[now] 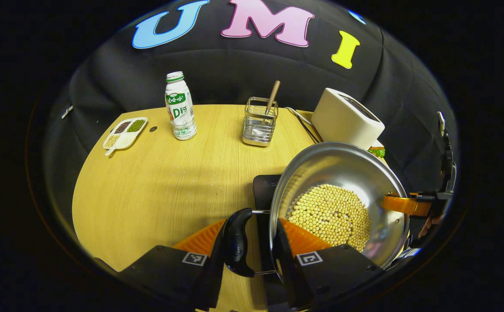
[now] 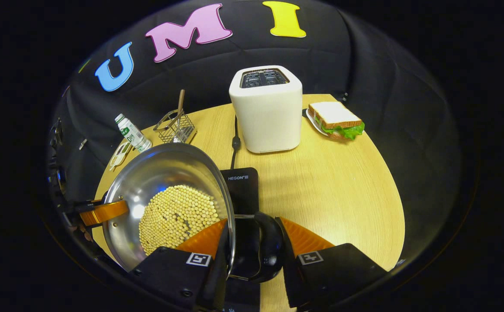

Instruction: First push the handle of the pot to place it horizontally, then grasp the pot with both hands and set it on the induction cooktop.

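Observation:
A steel pot with pale yellow beans in it hangs between my two grippers. In the left gripper view my left gripper is shut on the pot's black side handle, one finger outside the handle and one inside the rim. My right gripper grips the opposite black handle of the pot the same way. Each gripper also appears across the pot in the other's view, the right gripper and the left gripper. The black induction cooktop lies partly under the pot; whether the pot touches it I cannot tell.
On the round wooden table stand a white toaster, a sandwich on a plate, a wire utensil holder, a drink bottle and a small divided dish of beans. The toaster's cord runs toward the cooktop.

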The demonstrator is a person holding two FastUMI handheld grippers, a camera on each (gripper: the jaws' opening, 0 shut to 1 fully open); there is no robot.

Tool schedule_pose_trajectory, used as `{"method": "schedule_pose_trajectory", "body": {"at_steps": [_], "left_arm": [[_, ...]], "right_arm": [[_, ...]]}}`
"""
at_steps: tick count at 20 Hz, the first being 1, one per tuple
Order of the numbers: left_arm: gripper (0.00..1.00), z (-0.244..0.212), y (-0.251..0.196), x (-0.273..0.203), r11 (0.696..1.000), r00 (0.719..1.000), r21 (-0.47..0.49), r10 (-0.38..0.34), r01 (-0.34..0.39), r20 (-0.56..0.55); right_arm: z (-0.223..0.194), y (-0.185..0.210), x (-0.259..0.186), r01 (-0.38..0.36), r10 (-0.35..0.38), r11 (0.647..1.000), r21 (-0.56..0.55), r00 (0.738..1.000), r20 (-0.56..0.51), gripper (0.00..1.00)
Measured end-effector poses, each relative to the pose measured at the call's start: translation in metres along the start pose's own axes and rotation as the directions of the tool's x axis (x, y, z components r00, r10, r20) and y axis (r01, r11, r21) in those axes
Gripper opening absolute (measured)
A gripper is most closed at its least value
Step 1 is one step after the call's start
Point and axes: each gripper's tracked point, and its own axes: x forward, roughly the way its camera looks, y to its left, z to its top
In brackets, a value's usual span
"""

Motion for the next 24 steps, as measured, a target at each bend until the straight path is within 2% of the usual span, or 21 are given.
{"method": "schedule_pose_trajectory", "body": {"at_steps": [2,3,5,6,7,8,9,12,16,20,24], "left_arm": [[0.62,0.000,0.000,0.000,1.000,1.000,-0.003,0.001,-0.001,0.001],[0.63,0.000,-0.001,0.000,1.000,1.000,0.000,0.002,-0.002,0.001],[0.64,0.003,0.002,-0.003,1.000,1.000,0.003,0.020,-0.020,0.019],[0.72,0.006,0.002,-0.006,1.000,0.999,0.006,0.028,-0.029,0.035],[0.75,0.009,0.003,-0.009,0.999,0.998,0.011,0.032,-0.032,0.052],[0.91,0.010,0.004,-0.015,0.999,0.998,0.013,0.036,-0.037,0.060],[0.97,0.010,0.004,-0.017,0.999,0.997,0.011,0.043,-0.044,0.066],[0.96,0.011,0.011,-0.031,0.998,0.994,-0.006,0.067,-0.066,0.091],[0.96,0.020,0.016,-0.062,0.997,0.984,-0.026,0.078,-0.075,0.160],[0.96,0.034,0.017,-0.103,0.997,0.960,-0.033,0.083,-0.077,0.267],[0.97,0.052,0.016,-0.155,0.997,0.914,-0.037,0.077,-0.068,0.398]], "right_arm": [[0.000,0.000,0.001,0.002,-0.002,1.000,-0.001,1.000,0.002,0.55],[-0.001,-0.001,0.001,0.006,-0.006,1.000,-0.003,1.000,0.002,0.60],[0.003,0.002,-0.003,-0.001,0.001,1.000,-0.001,1.000,0.016,0.57],[0.005,0.005,-0.006,-0.013,0.013,1.000,0.006,1.000,0.023,0.63],[0.006,0.007,-0.007,-0.024,0.024,1.000,0.011,0.999,0.028,0.77],[0.007,0.008,-0.008,-0.024,0.024,1.000,0.010,0.999,0.036,0.81],[0.008,0.008,-0.011,-0.022,0.022,1.000,0.005,0.999,0.045,0.98],[0.015,0.007,-0.023,0.010,-0.009,1.000,-0.011,0.995,0.095,0.99],[0.031,0.009,-0.055,0.052,-0.043,0.998,-0.039,0.978,0.206,0.99],[0.054,0.019,-0.102,0.090,-0.060,0.993,-0.070,0.935,0.348,0.99],[0.076,0.032,-0.157,0.113,-0.059,0.990,-0.087,0.878,0.476,0.99]]}}
